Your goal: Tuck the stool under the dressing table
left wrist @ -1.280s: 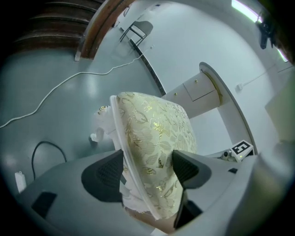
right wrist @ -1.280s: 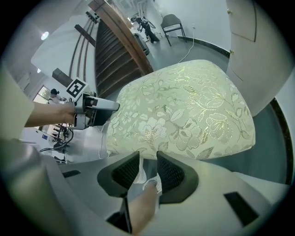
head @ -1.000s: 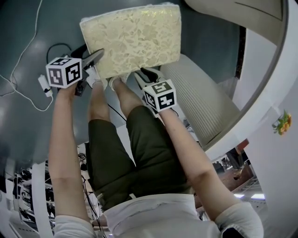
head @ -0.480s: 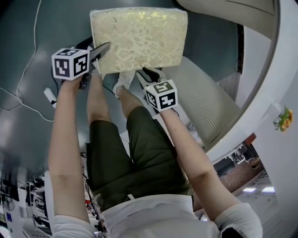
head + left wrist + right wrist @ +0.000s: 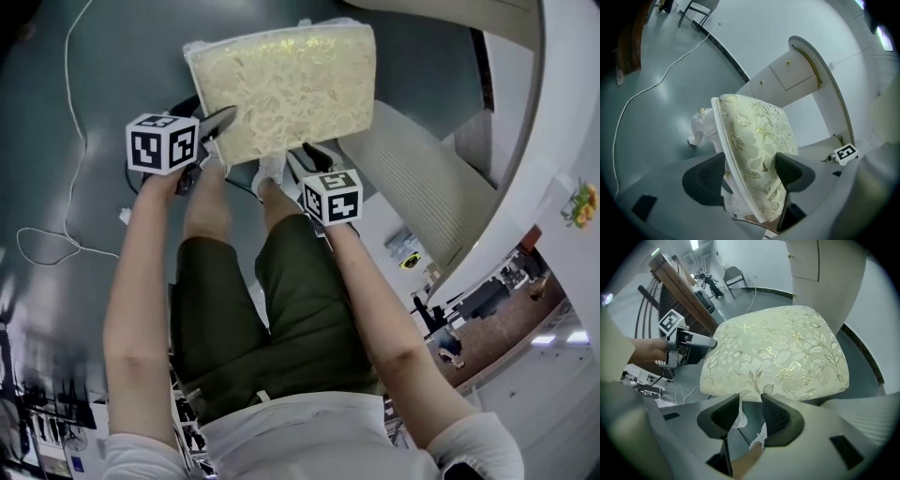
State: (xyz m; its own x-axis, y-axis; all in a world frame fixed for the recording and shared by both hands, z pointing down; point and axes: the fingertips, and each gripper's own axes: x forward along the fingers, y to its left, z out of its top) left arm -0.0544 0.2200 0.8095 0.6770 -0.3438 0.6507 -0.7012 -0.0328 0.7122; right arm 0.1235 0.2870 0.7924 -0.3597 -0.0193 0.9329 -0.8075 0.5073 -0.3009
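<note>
The stool (image 5: 286, 89) has a cream cushion with gold flowers and white carved legs (image 5: 701, 129); it stands on the grey floor ahead of my feet. My left gripper (image 5: 225, 120) grips the seat's left edge, its pads (image 5: 790, 168) closed on the cushion and its white rim (image 5: 726, 154). My right gripper (image 5: 312, 155) is at the near edge; its jaws have just been opening. Only floor and a shoe show between its pads (image 5: 776, 416), and the cushion (image 5: 773, 352) lies just past the tips. The white dressing table (image 5: 787, 75), with gold-knobbed drawers, stands beyond the stool.
A white cable (image 5: 66, 141) trails over the floor at the left. The person's legs and white shoes (image 5: 272, 173) are right behind the stool. A ribbed pale panel (image 5: 412, 187) runs along the right. A brown wooden piece of furniture (image 5: 679, 282) and a chair (image 5: 733, 275) stand further off.
The left gripper has shifted a little right and down in the picture, still on the seat's edge. The stool's near left corner has swung slightly. The right gripper stays at the near edge.
</note>
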